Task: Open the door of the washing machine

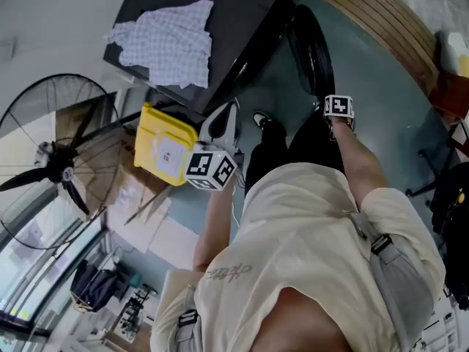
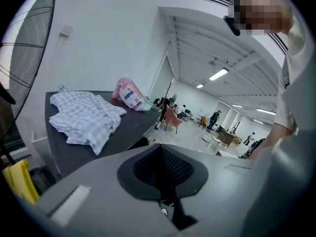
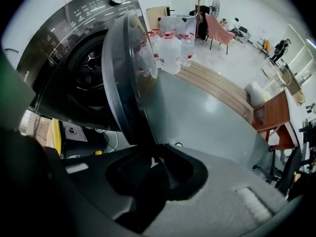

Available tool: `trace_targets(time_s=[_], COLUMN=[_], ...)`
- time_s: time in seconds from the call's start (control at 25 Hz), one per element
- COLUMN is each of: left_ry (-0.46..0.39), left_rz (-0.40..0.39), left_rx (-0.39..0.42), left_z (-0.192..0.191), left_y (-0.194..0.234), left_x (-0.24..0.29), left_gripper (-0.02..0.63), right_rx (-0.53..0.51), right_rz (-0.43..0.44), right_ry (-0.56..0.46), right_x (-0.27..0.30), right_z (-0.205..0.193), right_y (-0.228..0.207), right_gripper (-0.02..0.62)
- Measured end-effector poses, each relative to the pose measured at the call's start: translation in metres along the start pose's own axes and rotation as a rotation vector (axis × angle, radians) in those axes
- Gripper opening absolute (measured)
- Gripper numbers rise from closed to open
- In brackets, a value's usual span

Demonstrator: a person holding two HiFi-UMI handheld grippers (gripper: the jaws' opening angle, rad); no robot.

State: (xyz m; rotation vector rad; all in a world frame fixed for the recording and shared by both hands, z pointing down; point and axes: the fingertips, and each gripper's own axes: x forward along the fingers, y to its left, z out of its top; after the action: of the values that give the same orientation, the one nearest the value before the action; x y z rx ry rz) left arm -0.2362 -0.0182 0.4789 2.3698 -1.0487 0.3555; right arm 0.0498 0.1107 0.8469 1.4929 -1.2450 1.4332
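The jaws of the right gripper [image 3: 148, 154] are pinching the rim of the door [image 3: 129, 73], which is standing open from the washing machine [image 3: 74, 58]. The left gripper [image 2: 162, 172] is hanging with its jaws together, holding nothing.

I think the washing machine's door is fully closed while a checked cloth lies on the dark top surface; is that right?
Not quite: the door is swung open, leaving the drum exposed, as the right gripper view shows. The checked cloth does lie on the dark top surface.
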Motion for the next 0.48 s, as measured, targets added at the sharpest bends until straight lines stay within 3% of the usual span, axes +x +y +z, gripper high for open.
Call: trace_targets(time_s=[0.2, 0.28, 0.36, 0.48], left_ry=[0.0, 0.003, 0.005, 0.002], left_rz=[-0.028, -0.034, -0.035, -0.031], left_rx=[0.022, 0.029, 0.026, 0.033], left_z=[0.004, 0.004, 0.003, 0.003], left_y=[-0.049, -0.065, -0.08, -0.101], left_x=[0.039, 0.054, 0.068, 0.085], left_gripper=[0.018, 0.018, 0.018, 0.018], right_rx=[-0.093, -0.152, -0.182, -0.198], right_rz=[0.058, -0.058, -0.09, -0.004], right_ry=[-0.045, 0.01, 0.031, -0.01], right_x=[-0.006, -0.014, -0.017, -0.013], right_z=[0.023, 0.022, 0.025, 0.04], right_y=[-0.036, -0.08, -0.108, -0.119], right_gripper=[0.083, 0.084, 0.089, 0.091])
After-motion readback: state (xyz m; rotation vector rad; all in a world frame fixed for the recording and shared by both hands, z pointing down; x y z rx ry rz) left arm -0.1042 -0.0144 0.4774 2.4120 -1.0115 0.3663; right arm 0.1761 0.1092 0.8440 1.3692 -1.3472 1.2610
